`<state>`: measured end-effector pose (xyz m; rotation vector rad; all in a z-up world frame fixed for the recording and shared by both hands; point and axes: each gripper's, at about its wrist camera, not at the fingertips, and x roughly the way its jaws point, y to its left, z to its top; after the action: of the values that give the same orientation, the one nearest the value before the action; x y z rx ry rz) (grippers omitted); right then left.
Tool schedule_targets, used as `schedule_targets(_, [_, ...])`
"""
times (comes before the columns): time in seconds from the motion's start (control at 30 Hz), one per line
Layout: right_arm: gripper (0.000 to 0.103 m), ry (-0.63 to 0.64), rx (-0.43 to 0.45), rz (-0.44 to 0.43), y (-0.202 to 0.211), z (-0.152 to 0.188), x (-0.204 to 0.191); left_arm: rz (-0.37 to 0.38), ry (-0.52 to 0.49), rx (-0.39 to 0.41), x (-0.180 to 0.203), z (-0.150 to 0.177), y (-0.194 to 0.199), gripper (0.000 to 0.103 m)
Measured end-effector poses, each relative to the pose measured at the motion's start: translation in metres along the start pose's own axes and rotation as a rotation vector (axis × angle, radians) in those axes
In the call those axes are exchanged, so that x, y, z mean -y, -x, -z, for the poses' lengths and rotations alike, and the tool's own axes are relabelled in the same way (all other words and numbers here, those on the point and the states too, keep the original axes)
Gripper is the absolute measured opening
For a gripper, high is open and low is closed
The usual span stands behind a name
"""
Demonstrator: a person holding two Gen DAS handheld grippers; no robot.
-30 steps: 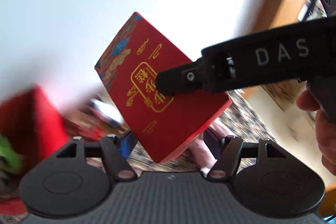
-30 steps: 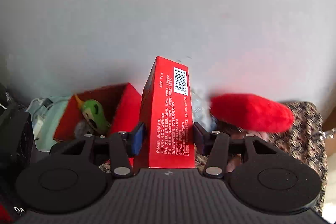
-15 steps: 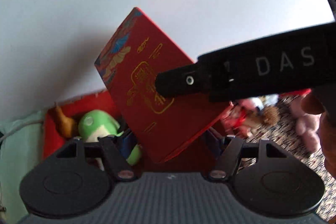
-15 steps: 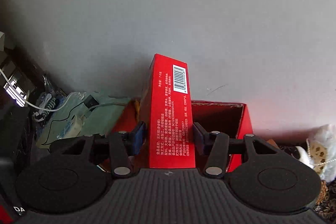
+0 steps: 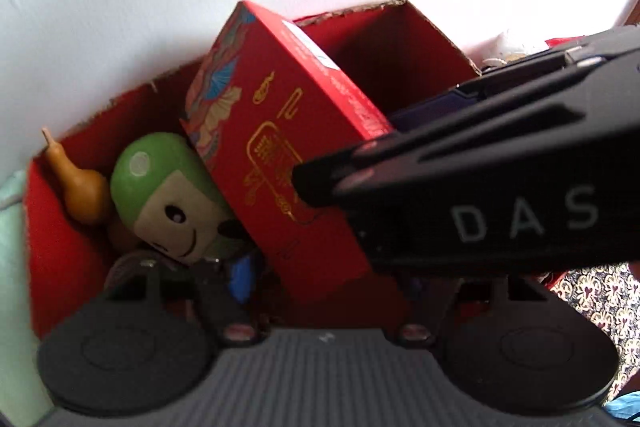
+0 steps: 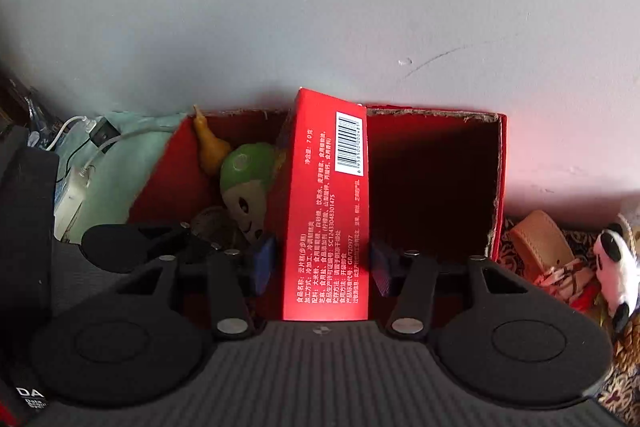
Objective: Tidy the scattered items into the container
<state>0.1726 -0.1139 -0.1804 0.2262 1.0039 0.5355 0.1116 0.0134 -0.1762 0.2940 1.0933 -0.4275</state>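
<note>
A home: plush panda (image 6: 614,259), patterned cloth (image 5: 600,301), charger cable (image 6: 86,143).

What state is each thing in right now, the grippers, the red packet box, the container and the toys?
Right gripper: shut on the red packet box.
Left gripper: open, holding nothing.
Red packet box: held tilted over the container's open top.
Red cardboard container: open, right part looks unfilled.
Green-headed toy figure: lying inside the container.
Yellow gourd: inside, leaning at the left wall.
Panda plush: outside the container.
</note>
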Motion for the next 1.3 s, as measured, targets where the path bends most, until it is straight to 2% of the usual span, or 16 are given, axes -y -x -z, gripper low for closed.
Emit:
schedule_targets(0.07, [0.055,-0.032,-0.053,-0.020,-0.007,0.001,0.001,0.009,-0.006,0.007,0.000,0.001,0.002,0.071])
schedule_targets(0.13, [0.051,-0.057,-0.083,-0.034,-0.014,0.005,0.003,0.020,-0.012,0.018,-0.001,0.002,0.004,0.074])
schedule_targets(0.27, [0.054,-0.058,-0.070,0.029,-0.019,0.005,-0.005,0.025,-0.011,0.027,-0.002,0.002,0.007,0.080])
schedule_targets(0.37, [0.058,-0.052,-0.058,0.047,-0.014,0.007,-0.012,0.028,0.005,0.035,-0.004,0.006,0.012,0.080])
schedule_targets(0.47, [0.059,-0.070,-0.014,0.068,0.000,0.010,-0.014,0.036,0.036,0.066,-0.011,0.011,0.022,0.081])
schedule_targets(0.5, [0.066,-0.081,0.004,0.081,0.006,0.011,-0.014,0.038,0.048,0.076,-0.016,0.012,0.022,0.081])
schedule_targets(0.53, [0.068,-0.084,0.028,0.109,0.011,0.012,-0.016,0.041,0.061,0.085,-0.021,0.012,0.023,0.081])
schedule_targets(0.8, [0.066,-0.127,0.116,0.174,0.043,0.022,-0.013,0.063,0.149,0.110,-0.058,0.019,0.034,0.080])
schedule_targets(0.97, [0.066,-0.200,0.155,0.185,0.065,0.028,-0.006,0.059,0.220,0.131,-0.054,0.022,0.043,0.080])
schedule_targets(1.13, [0.066,-0.211,0.167,0.209,0.086,0.033,-0.013,-0.046,0.284,0.140,-0.036,0.013,0.056,0.081])
schedule_targets(1.23, [0.066,-0.147,0.154,0.314,0.095,0.034,-0.024,-0.131,0.315,0.133,-0.023,0.008,0.065,0.087])
schedule_targets(1.3, [0.068,-0.127,0.153,0.340,0.102,0.036,-0.028,-0.183,0.328,0.133,-0.012,0.005,0.071,0.091])
